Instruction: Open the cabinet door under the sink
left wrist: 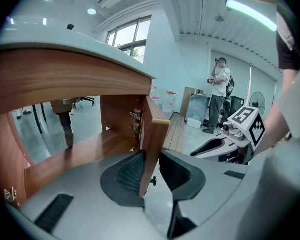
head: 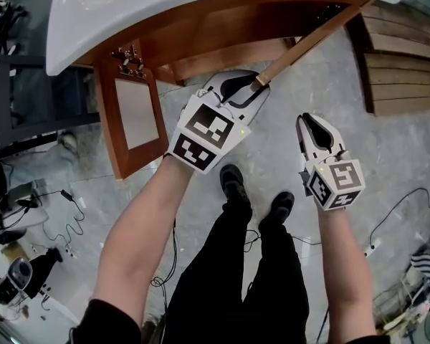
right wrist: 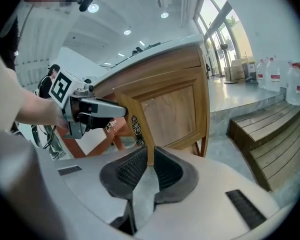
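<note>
Grey floor [head: 333, 92]; cabinet door [left wrist: 152, 149] in left jaws

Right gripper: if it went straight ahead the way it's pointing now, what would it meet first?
Probably the open cabinet door, near its free edge; the right gripper is apart from it, and depth is unclear.

L gripper [left wrist: 151, 160] jaws clamp cabinet door [left wrist: 151, 131] edge.
</note>
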Demonstrator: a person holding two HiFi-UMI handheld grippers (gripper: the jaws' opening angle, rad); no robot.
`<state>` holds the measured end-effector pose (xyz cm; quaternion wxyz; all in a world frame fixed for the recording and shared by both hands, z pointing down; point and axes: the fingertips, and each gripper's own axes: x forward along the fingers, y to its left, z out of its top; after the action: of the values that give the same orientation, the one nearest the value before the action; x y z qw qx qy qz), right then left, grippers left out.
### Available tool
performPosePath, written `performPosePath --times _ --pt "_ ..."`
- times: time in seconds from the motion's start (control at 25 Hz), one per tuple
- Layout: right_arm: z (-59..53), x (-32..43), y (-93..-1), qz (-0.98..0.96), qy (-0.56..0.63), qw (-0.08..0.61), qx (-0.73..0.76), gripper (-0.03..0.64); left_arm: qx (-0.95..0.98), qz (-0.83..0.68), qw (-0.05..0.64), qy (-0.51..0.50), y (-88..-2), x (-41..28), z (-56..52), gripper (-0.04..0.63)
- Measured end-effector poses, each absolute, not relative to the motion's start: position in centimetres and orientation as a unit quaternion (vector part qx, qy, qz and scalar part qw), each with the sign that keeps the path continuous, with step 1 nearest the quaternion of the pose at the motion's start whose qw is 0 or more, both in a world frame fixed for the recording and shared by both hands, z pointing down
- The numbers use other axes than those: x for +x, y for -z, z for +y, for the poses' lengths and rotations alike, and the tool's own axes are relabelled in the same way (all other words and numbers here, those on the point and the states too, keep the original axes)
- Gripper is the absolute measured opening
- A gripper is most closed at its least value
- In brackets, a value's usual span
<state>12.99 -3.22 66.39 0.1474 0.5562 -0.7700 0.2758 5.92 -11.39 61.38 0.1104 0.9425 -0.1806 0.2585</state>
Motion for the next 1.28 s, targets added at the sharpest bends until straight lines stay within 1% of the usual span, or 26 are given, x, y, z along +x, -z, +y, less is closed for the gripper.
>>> performPosePath --times 0.52,0.76,0.96,1.28 --pt "4.8 16.8 -67.1 -0.770 -0.297 0.163 0.540 0.051 0.938 -0.198 0.126 -0.254 -61.3 9.7 -6.1 0.100" --pt "6.5 18.9 -66.6 -0.769 -0.297 0.161 0.542 0.048 0.938 -0.198 0.136 -0.249 -61.3 11.7 -3.5 0.100" --pt "7.3 20.8 -67.1 -0.766 -0.295 0.162 0.548 0.048 0.942 -0.195 0.129 -0.242 -61.3 13.9 -2.0 0.100" --pt "11.4 24.0 -67.9 -0.752 -0.314 0.174 0.552 0.046 0.940 -0.185 0.139 -0.250 -61.7 17.2 -0.3 0.118"
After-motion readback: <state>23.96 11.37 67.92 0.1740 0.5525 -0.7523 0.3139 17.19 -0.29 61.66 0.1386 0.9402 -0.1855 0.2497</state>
